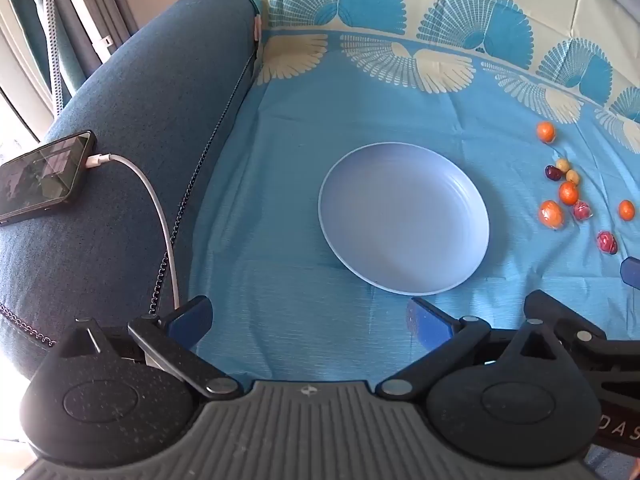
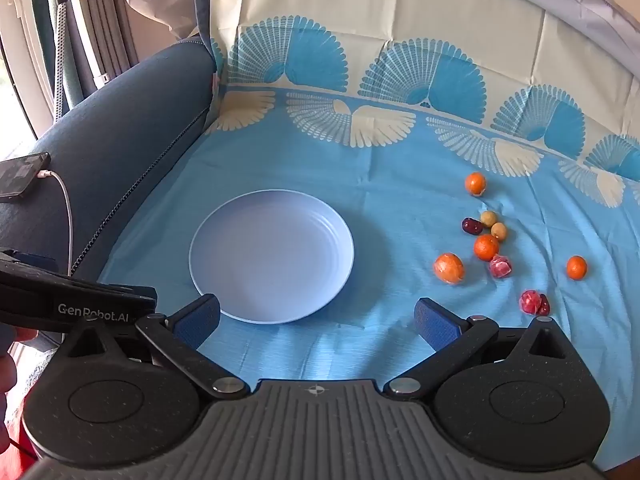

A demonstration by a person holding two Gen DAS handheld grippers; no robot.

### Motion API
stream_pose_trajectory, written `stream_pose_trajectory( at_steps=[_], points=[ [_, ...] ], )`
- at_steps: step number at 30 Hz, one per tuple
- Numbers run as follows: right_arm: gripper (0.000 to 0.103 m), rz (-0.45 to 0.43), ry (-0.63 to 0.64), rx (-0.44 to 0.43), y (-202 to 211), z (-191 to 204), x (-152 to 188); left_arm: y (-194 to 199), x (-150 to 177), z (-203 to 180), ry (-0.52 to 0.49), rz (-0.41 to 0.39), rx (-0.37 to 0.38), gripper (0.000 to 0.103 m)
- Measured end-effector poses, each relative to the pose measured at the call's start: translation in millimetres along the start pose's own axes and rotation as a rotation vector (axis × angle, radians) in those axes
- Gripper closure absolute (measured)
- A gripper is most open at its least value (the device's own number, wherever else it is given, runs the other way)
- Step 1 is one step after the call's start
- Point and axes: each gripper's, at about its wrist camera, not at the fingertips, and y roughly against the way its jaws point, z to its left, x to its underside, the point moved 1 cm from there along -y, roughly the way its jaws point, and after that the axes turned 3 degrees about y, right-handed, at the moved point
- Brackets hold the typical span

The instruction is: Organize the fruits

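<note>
"GenRobot.AI" stands on the left hand-held gripper (image 2: 72, 300)

A dark blue fabric sofa (image 1: 132, 128) fills the room's near side, its rounded armrest trimmed with a line of dark stitched piping (image 1: 188, 200). A light blue cloth printed with blue and cream fan shapes (image 2: 360, 184) covers the seat and runs up the backrest, where its upper part turns cream. At the armrest's left edge lies a black smartphone (image 1: 42, 178) with a white charging cable (image 1: 148, 200) plugged in. Behind the armrest hang dark green and grey curtains (image 2: 60, 40), with bright daylight coming through a window at far left.
</note>
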Motion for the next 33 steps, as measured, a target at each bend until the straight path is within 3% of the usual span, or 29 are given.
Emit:
stream_pose_trajectory(
  at_steps=[9, 33],
  points=[
    [0.000, -0.003, 0.004, 0.001, -1.6, 1.6, -0.3, -4.1, 4.4, -2.9, 0.003, 0.009, 0.037, 0.000],
    [0.000, -0.013, 0.018, 0.019, -5.9, -5.9, -7.0, -15.7, -4.8, -14.0, -0.045, 0.022, 0.042, 0.000]
  ],
)
